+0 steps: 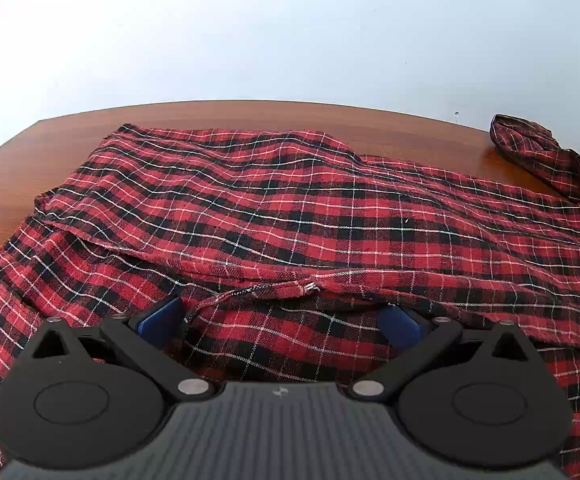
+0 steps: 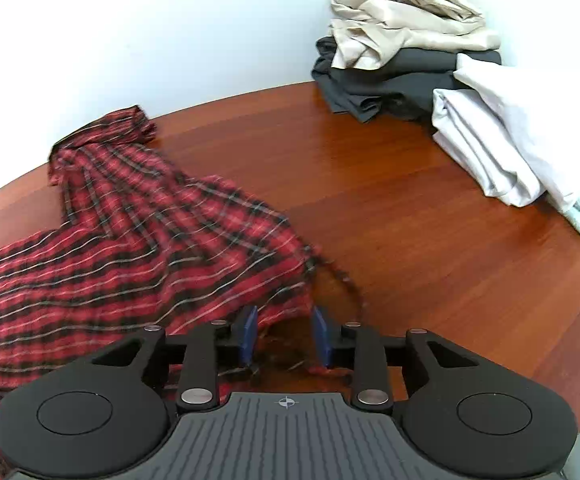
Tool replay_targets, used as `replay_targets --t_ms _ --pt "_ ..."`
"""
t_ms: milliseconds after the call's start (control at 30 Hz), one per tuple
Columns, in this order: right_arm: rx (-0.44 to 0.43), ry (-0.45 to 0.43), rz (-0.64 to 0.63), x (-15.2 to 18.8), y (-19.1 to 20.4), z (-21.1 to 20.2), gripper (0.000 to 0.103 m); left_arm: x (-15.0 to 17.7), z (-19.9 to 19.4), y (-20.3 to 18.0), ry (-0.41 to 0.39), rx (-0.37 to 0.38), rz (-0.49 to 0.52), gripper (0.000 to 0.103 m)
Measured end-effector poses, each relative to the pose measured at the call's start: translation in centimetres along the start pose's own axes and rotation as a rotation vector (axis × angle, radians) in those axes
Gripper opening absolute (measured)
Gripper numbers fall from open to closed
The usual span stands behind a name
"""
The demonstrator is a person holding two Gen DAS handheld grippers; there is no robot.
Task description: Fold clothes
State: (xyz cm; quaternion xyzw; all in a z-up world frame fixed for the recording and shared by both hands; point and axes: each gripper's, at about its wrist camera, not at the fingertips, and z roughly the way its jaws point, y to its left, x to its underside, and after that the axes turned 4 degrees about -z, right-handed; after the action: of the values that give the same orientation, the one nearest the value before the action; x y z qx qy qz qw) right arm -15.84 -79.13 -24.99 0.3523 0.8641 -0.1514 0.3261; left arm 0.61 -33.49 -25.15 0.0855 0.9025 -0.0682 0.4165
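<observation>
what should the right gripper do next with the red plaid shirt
Probably lift the right gripper clear: its jaws stand apart, with the hem of the red and black plaid flannel shirt lying loose between them, seemingly released on the brown wooden table.

A shirt (image 1: 274, 208) is spread on the table (image 1: 18, 168), with a wall (image 1: 290, 32) behind it. One sleeve (image 1: 538, 152) is stretched toward the far right. In the right wrist view, a pile of clothes (image 2: 430, 60) is stacked at the far right, well apart from the shirt.
</observation>
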Motion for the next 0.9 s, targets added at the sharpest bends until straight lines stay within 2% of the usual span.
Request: replay_targets --t_ms 133,200,233,400,433,700,900 --pt "-0.028 -0.034 -0.025 -0.4 0.4 -0.3 0.034 0.0 0.0 0.0 0.0 0.0 0.0 0.103" --pt "-0.054 -0.048 -0.042 -0.3 0.8 -0.6 0.039 0.0 0.0 0.0 0.0 0.0 0.0 0.103" --pt "-0.065 -0.057 -0.055 -0.3 1.1 -0.8 0.044 0.0 0.0 0.0 0.0 0.0 0.0 0.103" --pt "-0.116 -0.118 -0.104 -0.3 2.7 -2.7 0.049 0.0 0.0 0.0 0.0 0.0 0.0 0.103" --pt "-0.127 -0.131 -0.107 -0.4 2.9 -3.2 0.055 0.0 0.0 0.0 0.0 0.001 0.0 0.103" --pt "-0.203 -0.219 -0.113 -1.4 4.5 -6.6 0.065 0.0 0.0 0.1 0.0 0.001 -0.001 0.103" --pt "-0.231 -0.24 -0.113 -0.4 6.1 -8.9 0.08 0.0 0.0 0.1 0.0 0.002 -0.002 0.103"
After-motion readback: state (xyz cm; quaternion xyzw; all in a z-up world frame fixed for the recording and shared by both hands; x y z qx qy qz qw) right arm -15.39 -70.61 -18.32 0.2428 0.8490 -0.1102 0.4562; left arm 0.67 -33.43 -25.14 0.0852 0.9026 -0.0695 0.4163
